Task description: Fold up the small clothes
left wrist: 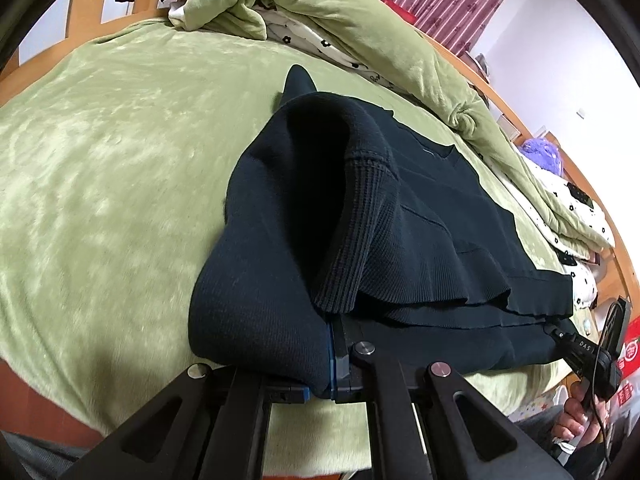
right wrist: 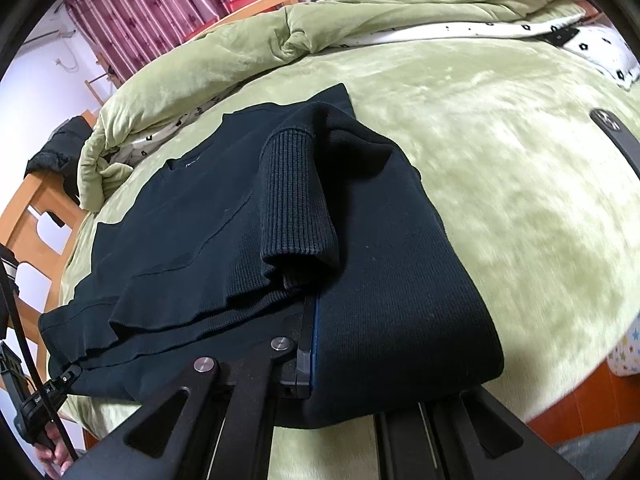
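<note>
Left tool (left wrist: 332, 360): seen nearest in the left wrist view, its two fingers were pressed together on the hem of the dark sweater (left wrist: 432, 208); a blue pad edge was seen in the narrow slit between them, with fabric draped over the left finger.
Right tool (right wrist: 306, 356): its fingers were likewise closed tight on the sweater's lower edge, with knit cloth hanging over the right finger and hiding it.
Other tool as seen from each side: the right tool's tip was seen at the sweater's far hem corner in the left view, and the left tool's tip at the opposite corner in the right view; a hand (left wrist: 576, 416) was seen holding the right tool's handle.
Sweater: it was laid on the bed, close to the near edge, with the body spread flat and the neckline turned away from the tools.
Ribbed cuff (right wrist: 296, 200): a sleeve was folded inward over the body, and its ribbed end was seen resting on top near the hem.
Bed sheet (left wrist: 120, 160): a plush green surface was seen under and around the sweater.
Quilt (left wrist: 304, 4): a green quilt with a white flowered lining was bunched along the far side of the bed.
Curtain (right wrist: 168, 8): pink striped drapes were seen beyond the bed.
</note>
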The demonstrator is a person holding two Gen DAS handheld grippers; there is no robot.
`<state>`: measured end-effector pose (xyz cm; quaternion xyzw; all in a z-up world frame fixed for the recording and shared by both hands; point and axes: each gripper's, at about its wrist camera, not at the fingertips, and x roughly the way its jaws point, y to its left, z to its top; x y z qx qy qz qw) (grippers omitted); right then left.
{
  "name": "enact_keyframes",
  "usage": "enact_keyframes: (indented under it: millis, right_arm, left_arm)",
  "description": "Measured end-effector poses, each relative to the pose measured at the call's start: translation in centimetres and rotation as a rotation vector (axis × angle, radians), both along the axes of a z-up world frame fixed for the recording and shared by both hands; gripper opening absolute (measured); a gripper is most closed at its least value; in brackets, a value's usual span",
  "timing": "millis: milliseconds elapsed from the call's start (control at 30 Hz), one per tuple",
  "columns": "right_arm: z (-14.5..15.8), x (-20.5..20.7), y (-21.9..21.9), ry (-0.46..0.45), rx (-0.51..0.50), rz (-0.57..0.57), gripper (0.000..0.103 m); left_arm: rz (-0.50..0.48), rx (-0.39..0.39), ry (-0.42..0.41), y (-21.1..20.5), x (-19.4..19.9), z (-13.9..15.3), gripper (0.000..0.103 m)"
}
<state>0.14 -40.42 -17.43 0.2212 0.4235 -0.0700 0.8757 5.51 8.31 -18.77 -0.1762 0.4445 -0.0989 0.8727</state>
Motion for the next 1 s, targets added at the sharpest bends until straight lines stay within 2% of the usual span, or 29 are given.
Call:
enact_keyframes:
  millis: [267, 467, 567, 700, 800, 1000]
  right_arm:
    - [-0.1, -0.9, 0.3, 0.016, -0.006, -0.016, 0.008]
    - [0.1, -1.3, 0.0, 0.044, -0.016, -0.034, 0.023]
    - [0.3, -2.0, 0.0, 0.046, -0.035, -0.042, 0.029]
    - [1.1, -2.8, 0.1, 0.034, -0.055, -0.043, 0.038]
    - [1.9, -3.2, 0.2, 0.03, -0.084, -0.026, 0.039]
    - [3.2, -4.1, -0.2, 0.017, -0.087, 0.001, 0.041]
  left_arm:
    - [0.0, 0.019, 0.03, 0.2, -0.2, -0.1, 0.007]
    - [0.0, 0.045, 0.046, -0.3, -0.7, -0.3, 0.011]
    - [-0.002, 0.069, 0.067, -0.4, -1.1, -0.3, 0.018]
    - [-0.026, 0.042, 0.085, -0.5, -1.8, -0.1, 0.031]
    - [-0.045, -0.004, 0.098, -0.3, -2.6, 0.0, 0.04]
    - [-0.068, -0.072, 0.126, 0.5, -4.2, 0.3, 0.044]
